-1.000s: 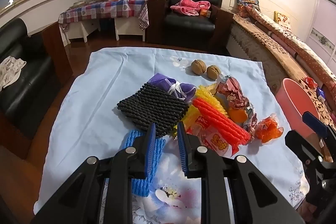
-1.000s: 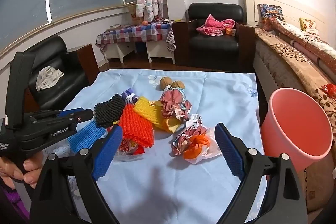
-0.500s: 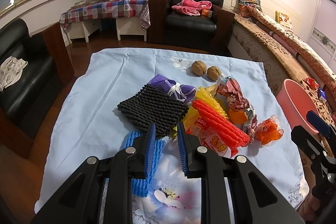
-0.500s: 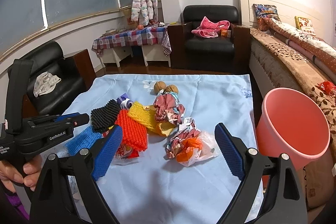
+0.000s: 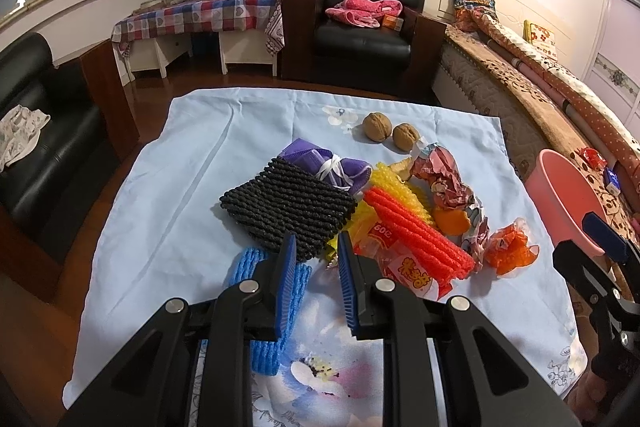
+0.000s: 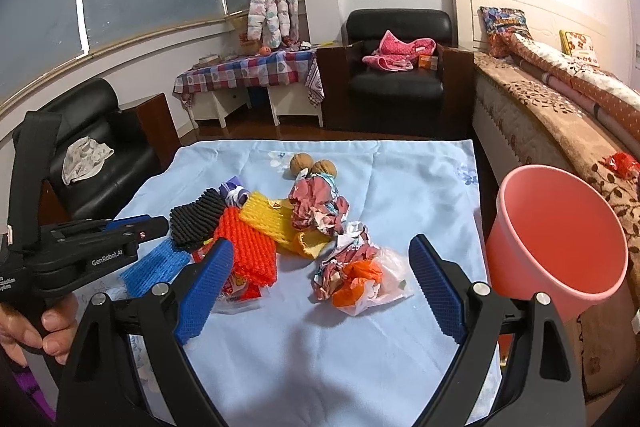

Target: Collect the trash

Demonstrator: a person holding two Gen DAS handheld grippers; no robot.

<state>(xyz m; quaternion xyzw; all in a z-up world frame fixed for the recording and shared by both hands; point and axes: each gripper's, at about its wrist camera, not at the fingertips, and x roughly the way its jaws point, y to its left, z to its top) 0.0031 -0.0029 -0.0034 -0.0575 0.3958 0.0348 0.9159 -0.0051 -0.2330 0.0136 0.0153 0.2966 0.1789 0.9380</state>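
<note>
Trash lies piled mid-table: a black foam net (image 5: 288, 205), a blue one (image 5: 264, 307), an orange-red one (image 5: 416, 231), a yellow one (image 6: 268, 217), crumpled wrappers (image 6: 320, 203), a red snack packet (image 5: 412, 275) and a clear bag with orange peel (image 6: 360, 279). My left gripper (image 5: 316, 259) hovers over the pile's near edge, between the blue and black nets, open only a narrow gap with nothing in it. My right gripper (image 6: 322, 247) is wide open above the peel bag, touching nothing. A pink bin (image 6: 560, 239) stands at the table's right edge.
Two walnuts (image 5: 377, 125) and a purple pouch (image 5: 308, 157) lie behind the pile on the light-blue cloth (image 5: 180, 187). A hand (image 6: 48, 323) holds the left gripper. A patterned bed flanks the bin; black armchairs stand left and beyond.
The right wrist view has shifted very slightly. The trash lies as before, and both grippers keep the same jaw width.
</note>
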